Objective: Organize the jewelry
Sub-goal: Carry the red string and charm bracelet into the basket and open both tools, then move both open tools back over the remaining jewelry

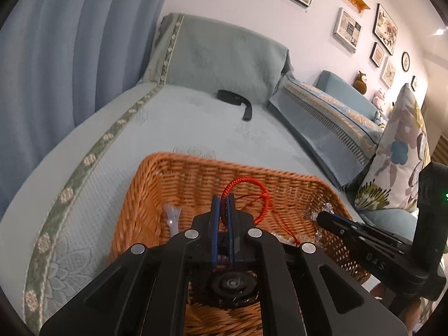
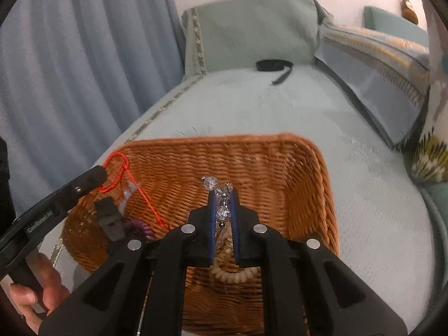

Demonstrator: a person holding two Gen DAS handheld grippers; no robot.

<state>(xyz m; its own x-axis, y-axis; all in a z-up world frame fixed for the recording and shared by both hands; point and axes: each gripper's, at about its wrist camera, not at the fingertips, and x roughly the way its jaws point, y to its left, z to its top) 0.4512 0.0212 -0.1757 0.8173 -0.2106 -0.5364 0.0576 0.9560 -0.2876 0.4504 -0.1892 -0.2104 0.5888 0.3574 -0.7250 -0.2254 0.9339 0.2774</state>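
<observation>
Wicker fills the lower half of my left wrist view: the orange basket (image 1: 196, 179) sits on the pale green sofa cover (image 1: 196, 123). My left gripper (image 1: 223, 204) has its blue pads pressed together on the red cord bracelet (image 1: 246, 189), whose loop stands up above the fingertips over the basket, with a thin tail trailing down to the right. A small translucent clip (image 1: 172, 217) lies against the basket's left wall. At the right, I see my right gripper (image 1: 322, 217) holding a crystal bead piece (image 1: 319, 210) over the basket's right side. A black strap (image 1: 235, 102) lies far back on the sofa.

From my right wrist view, the right gripper (image 2: 223, 196) is pinching the crystal bead piece (image 2: 215, 186) over the basket (image 2: 280, 151). Below it lie a cream bead bracelet (image 2: 232, 274), a purple coil (image 2: 140, 228) and a black clip (image 2: 109, 218). The left gripper (image 2: 102, 175) holds the red cord bracelet (image 2: 120, 168) above the basket's left rim.
</observation>
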